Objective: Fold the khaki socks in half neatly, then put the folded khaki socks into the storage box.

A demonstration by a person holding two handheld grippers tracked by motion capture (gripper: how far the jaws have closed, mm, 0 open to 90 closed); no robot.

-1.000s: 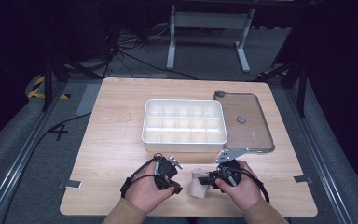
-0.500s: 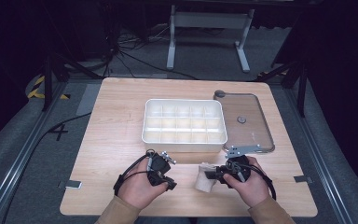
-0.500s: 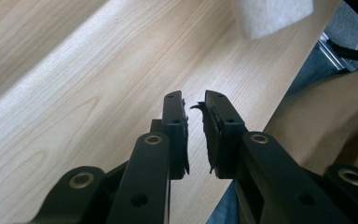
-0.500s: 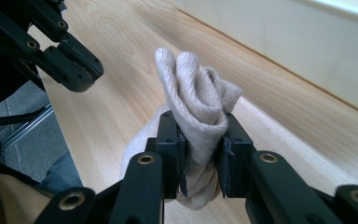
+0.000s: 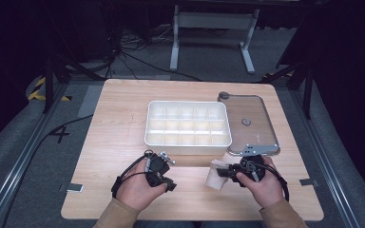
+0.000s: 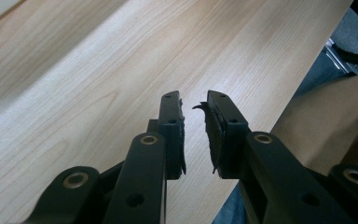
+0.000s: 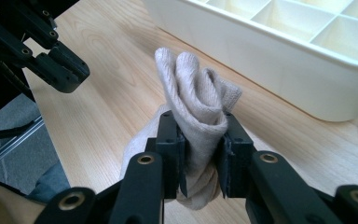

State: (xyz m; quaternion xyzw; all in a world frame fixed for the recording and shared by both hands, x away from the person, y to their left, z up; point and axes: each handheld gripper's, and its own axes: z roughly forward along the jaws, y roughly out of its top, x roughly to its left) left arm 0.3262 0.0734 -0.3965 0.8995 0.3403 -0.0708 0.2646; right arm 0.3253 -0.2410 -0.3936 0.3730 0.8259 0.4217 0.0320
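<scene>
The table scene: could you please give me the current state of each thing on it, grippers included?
Rolled sock: bunched, clamped between the right gripper's jaws.
Right gripper: shut on the sock.
Left gripper: jaws have just been opening, nothing between them.
Compartment tray: lid off, compartments look empty.
Clear lid: lying flat on the table beside the tray.

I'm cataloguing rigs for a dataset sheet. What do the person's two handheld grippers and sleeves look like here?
Both the left gripper and the right gripper are black, each with two flat black jaws on link arms fitted with brass-coloured pivot rings and small screw holes. The left gripper's pads look frayed at the edges. A black cable loops from each body. The person wears tan sleeves.
</scene>
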